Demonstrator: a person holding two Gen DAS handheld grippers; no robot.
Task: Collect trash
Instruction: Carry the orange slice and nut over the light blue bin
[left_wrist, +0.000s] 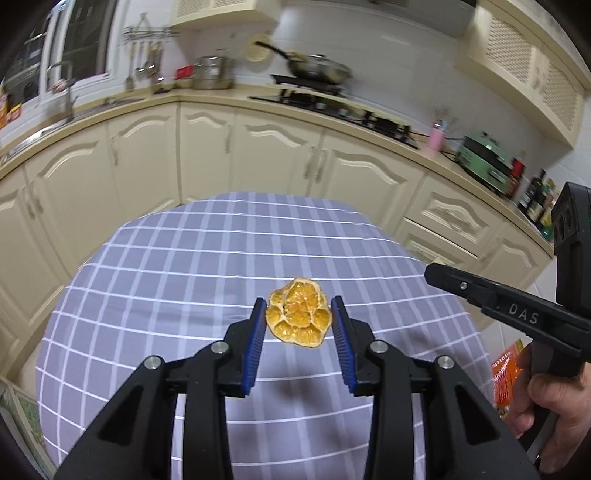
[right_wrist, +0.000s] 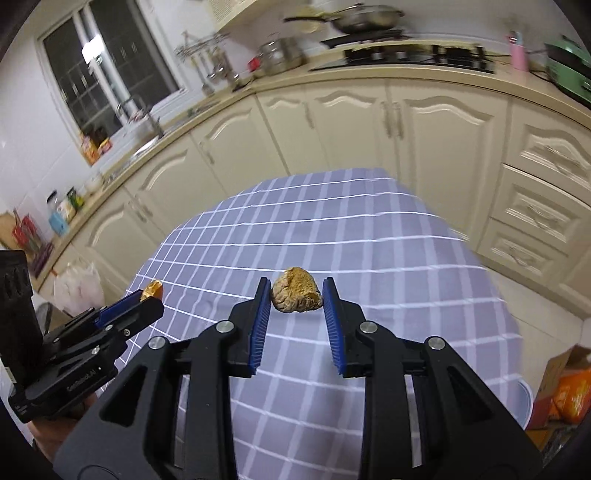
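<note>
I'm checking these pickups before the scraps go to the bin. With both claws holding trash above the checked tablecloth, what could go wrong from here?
1. The left claw pinches the squeezed orange half only at its fingertips; the soft peel might slip out onto the tablecloth.
2. The right claw grips the brownish peel scrap just as near its tips, so a quick swing could drop it.
3. The two claws are close together; they might knock each other.

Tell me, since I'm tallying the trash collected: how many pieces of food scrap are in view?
2. A squeezed orange piece is clamped in the left tool; a brownish scrap is clamped in the right tool. Both are above the checked tablecloth. Others may lie out of view.
</note>
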